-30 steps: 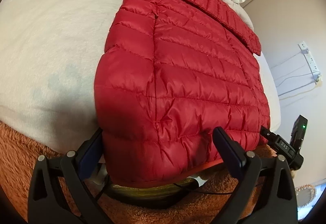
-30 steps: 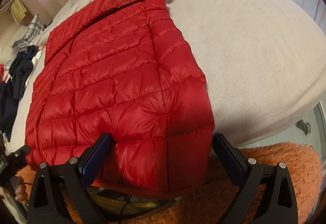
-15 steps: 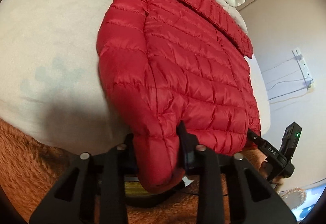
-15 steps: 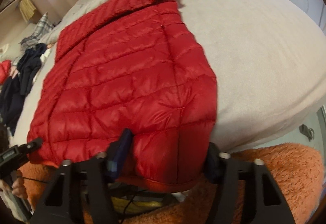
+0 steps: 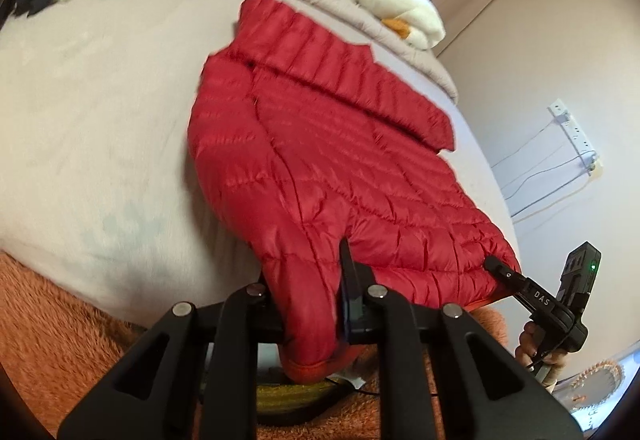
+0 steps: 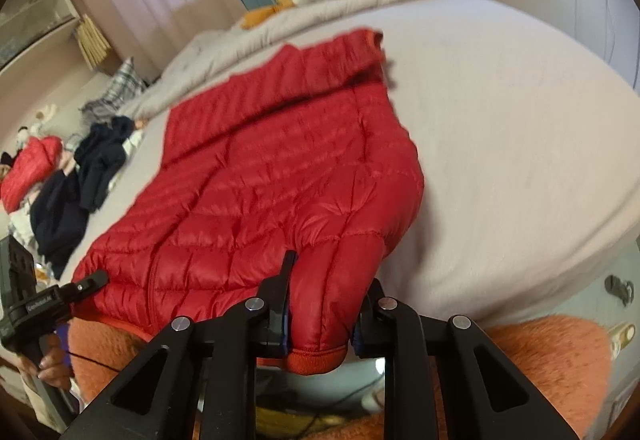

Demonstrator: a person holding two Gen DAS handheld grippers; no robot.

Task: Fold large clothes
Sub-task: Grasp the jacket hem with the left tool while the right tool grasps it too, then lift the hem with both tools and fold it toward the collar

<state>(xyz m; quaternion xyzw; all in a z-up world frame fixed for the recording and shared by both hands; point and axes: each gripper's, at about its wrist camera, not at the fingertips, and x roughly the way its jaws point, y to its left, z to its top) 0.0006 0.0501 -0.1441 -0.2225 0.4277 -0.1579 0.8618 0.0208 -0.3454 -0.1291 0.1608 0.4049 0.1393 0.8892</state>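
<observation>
A: In the left wrist view, where is the red puffer jacket [image 5: 328,176]?

B: It lies flat on the bed [image 5: 100,112], with the collar toward the far edge and the hem at the near edge. The left gripper [image 5: 308,304] has just been closing, and its fingers [image 5: 347,284] are now clenched on the hem corner at the jacket's left side. The right gripper [image 5: 532,296] shows at the other hem corner. On it I can read "DAS".

A: And in the right wrist view?

B: The right gripper [image 6: 324,312] has also just been closing, and its fingers [image 6: 282,296] pinch the hem corner [image 6: 316,356] on its side. The left gripper [image 6: 60,296] is at the far hem corner. It has a small label, but I cannot read it surely.

A: Which step is this?

B: I think it is the start of the first fold: both bottom corners are taken. The next move probably needs both hands to lift together and carry the hem toward the collar, keeping the edge straight, because this slippery fabric may slide out.
</observation>
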